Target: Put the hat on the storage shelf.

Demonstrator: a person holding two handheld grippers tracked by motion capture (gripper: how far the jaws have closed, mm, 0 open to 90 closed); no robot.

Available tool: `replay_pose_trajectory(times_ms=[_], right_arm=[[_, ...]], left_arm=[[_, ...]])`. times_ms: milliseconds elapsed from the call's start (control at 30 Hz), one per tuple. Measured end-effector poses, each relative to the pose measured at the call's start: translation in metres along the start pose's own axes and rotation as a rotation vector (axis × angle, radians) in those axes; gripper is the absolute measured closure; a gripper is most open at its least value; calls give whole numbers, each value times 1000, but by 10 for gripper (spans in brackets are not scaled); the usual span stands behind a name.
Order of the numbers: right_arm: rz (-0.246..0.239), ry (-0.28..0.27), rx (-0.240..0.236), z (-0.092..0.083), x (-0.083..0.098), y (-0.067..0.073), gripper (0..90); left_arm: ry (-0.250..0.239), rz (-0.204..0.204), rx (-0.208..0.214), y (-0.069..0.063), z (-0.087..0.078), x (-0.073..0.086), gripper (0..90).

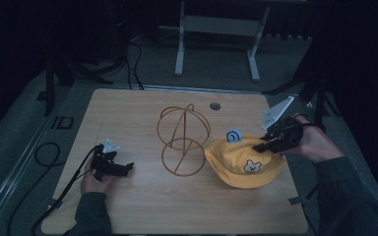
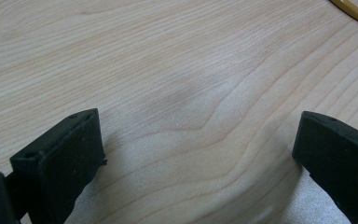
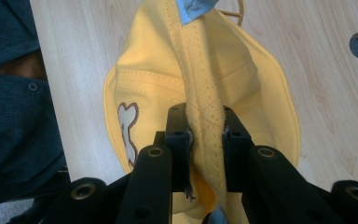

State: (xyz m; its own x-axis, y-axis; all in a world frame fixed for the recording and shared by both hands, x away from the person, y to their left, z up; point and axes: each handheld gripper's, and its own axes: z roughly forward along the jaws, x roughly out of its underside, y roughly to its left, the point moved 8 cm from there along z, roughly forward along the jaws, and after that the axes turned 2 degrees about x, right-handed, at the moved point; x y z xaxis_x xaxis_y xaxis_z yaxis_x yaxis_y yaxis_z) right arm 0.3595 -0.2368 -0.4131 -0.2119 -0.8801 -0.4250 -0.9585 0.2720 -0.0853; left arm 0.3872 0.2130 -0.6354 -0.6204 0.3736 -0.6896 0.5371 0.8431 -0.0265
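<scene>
right gripper [image 3: 205,135] has the yellow hat [image 1: 243,162] pinched by its brim at the table's right, so I'd lift it high enough to clear the wire stand [image 1: 183,140] just left, left gripper [image 2: 196,154] idling wide open

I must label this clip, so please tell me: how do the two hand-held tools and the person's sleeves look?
Both the left tool and the right tool are black with two blocky jaws, and each carries a grey three-cornered plate on top. A black cable trails from the left one. The sleeves are dark.

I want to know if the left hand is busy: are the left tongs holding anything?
No: the left tongs stand wide open over bare wooden table, nothing between them.
</scene>
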Motion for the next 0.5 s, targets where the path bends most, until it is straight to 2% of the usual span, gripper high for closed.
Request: replay_pose_trajectory(times_ms=[500], right_arm=[[0,0,12,-11,4,-10,778]], left_arm=[[-1,-1,0,0,0,0,16]])
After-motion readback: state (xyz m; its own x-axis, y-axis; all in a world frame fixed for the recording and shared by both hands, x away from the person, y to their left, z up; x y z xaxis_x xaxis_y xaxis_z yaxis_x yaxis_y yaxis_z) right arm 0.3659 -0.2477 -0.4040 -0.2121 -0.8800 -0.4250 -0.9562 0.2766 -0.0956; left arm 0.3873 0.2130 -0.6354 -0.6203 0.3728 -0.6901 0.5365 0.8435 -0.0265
